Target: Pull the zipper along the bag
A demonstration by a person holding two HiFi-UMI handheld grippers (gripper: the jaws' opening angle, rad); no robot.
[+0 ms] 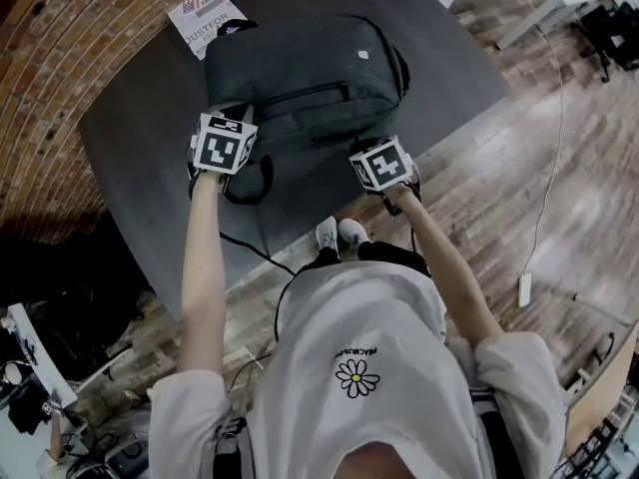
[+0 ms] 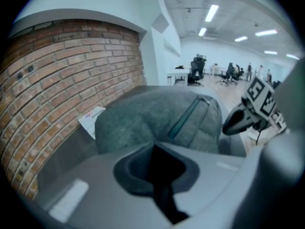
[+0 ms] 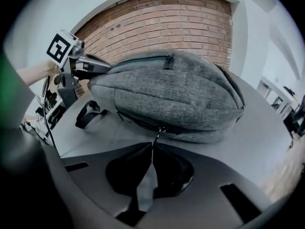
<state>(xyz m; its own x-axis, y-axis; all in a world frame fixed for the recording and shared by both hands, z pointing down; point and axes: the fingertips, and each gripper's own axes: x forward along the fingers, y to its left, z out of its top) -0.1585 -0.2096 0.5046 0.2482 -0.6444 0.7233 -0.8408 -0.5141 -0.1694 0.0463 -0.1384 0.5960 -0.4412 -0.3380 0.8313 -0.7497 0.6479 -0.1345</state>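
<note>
Grey bag [image 3: 176, 89] — zipper pull [image 3: 158, 135] in right tongs [image 3: 151, 148]

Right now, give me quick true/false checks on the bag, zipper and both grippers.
1. The right hand-held gripper is shut on the zipper pull. True.
2. The backpack lies on bare wood floor. False: it lies on the grey surface.
3. The left hand-held gripper has its jaws wide apart. False: they are together.
4. A printed sheet lies beyond the backpack, near the brick wall. True.
</note>
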